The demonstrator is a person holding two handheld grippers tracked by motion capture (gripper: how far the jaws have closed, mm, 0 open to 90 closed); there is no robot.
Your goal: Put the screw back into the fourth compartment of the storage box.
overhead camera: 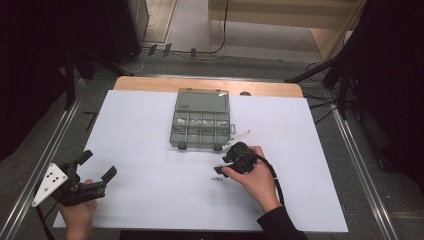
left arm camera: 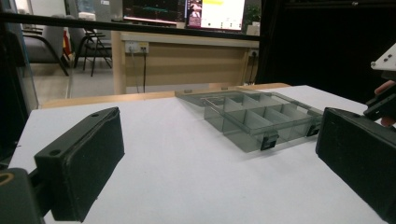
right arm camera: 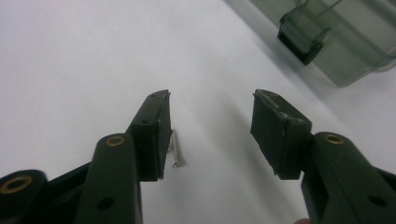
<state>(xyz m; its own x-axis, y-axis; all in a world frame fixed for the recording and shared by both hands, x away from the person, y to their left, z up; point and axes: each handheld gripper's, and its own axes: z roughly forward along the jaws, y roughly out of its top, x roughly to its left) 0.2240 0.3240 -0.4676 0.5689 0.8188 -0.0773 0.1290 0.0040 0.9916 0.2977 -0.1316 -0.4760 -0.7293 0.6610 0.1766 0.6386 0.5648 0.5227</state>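
A small silver screw lies on the white table top, right beside the inner face of one jaw of my right gripper. That gripper is open, tilted down close over the sheet, with nothing between its pads. From above, the right gripper sits just in front of the clear compartment box, and the screw lies under its tip. My left gripper rests open at the near left with nothing in it; its wide black jaws frame the box.
The box's lid lies open flat behind it, and several compartments hold small pale parts. A black latch on the box front is near the right gripper. A wooden strip edges the table's far side.
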